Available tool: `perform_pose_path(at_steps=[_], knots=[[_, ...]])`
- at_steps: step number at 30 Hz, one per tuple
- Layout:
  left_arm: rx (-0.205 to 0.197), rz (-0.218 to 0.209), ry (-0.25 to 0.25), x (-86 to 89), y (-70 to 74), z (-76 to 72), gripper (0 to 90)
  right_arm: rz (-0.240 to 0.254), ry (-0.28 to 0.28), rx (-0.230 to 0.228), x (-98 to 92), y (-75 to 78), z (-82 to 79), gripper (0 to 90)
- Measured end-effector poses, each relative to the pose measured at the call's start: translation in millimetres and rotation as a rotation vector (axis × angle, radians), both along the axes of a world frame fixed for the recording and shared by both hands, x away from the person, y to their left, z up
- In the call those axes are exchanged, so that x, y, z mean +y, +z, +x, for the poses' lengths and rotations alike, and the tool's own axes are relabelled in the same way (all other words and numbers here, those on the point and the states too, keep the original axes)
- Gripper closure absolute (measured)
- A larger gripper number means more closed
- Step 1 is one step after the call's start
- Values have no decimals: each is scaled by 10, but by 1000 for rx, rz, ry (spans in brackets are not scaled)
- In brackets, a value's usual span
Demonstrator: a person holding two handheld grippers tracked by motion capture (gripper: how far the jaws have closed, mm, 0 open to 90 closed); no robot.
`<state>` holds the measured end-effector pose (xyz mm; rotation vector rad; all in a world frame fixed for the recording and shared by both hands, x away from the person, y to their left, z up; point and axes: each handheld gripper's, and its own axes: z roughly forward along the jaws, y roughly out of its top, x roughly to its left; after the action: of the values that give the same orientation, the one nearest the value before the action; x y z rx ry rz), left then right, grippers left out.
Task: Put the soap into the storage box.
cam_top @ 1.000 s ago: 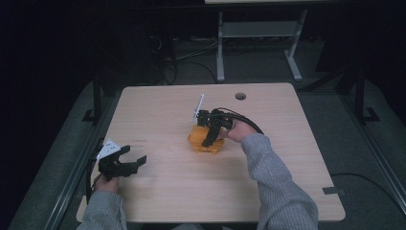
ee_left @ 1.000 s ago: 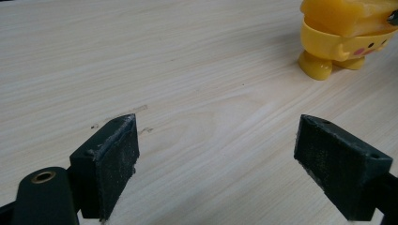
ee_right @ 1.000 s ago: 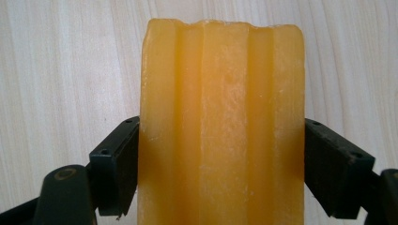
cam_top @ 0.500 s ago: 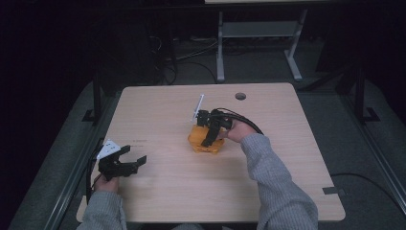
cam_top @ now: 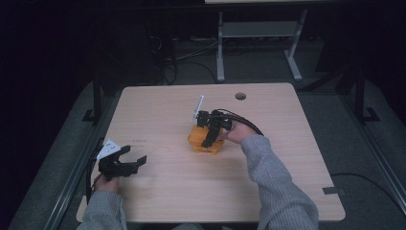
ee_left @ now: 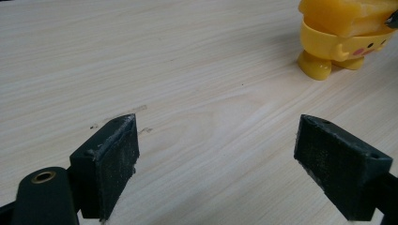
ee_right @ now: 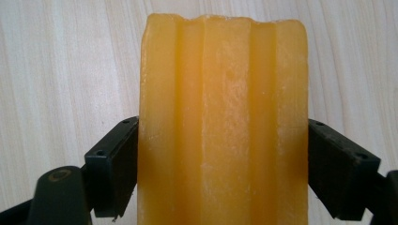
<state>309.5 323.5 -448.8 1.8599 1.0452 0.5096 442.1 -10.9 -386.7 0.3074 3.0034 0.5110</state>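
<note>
An orange ridged block (ee_right: 223, 84) stands between the jaws of my right gripper (ee_right: 223, 157), and both pads touch its sides. From above, that right gripper (cam_top: 208, 140) points down onto the orange block (cam_top: 197, 140) near the middle of the table. In the left gripper view the block (ee_left: 349, 14) sits on top of a yellow toy figure (ee_left: 328, 47) with round feet and a pink cheek. My left gripper (cam_top: 135, 155) rests at the table's front left, open, with nothing between its jaws (ee_left: 218, 159).
The wooden table (cam_top: 158, 110) has a round cable hole (cam_top: 240, 96) near its far edge. A metal shelf frame (cam_top: 258, 33) stands on the floor behind it. Black cables trail from the right gripper (cam_top: 249, 123).
</note>
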Motion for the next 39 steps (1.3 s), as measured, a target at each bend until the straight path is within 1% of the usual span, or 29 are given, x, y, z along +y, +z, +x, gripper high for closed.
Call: perform_pose_path(at_steps=[4, 5, 11, 12, 15, 19, 25, 31, 34, 37, 39], knots=[[0, -2, 1, -1, 0, 0, 138, -1, -11, -4, -4, 5, 0, 173], [0, 0, 1, 0, 0, 0, 138, 8, -14, -1, -9, 14, 0, 172], [-1, 0, -1, -2, -1, 1, 138, 13, -20, -1, -13, 30, -13, 161], [0, -2, 0, -2, -1, 1, 138, 21, -27, 2, -24, 32, -13, 160], [1, 0, -1, -3, 0, 0, 138, 24, -39, 7, -40, 33, -15, 158], [0, -1, 0, -5, -2, 2, 138, 53, -49, 13, -90, 47, -21, 161], [1, 0, 0, -5, -2, 3, 138, 84, -70, 1, -161, 119, -48, 161], [2, 3, -1, -7, -3, 2, 138, 105, -77, -10, -241, 167, -81, 162], [3, 4, -2, -10, -6, 2, 138, 111, -89, -11, -296, 177, -93, 162], [6, 6, -4, -12, -6, 1, 138, 131, -98, -18, -373, 196, -117, 163], [6, 11, -7, -11, -7, 2, 138, 136, -106, -18, -408, 207, -129, 163]])
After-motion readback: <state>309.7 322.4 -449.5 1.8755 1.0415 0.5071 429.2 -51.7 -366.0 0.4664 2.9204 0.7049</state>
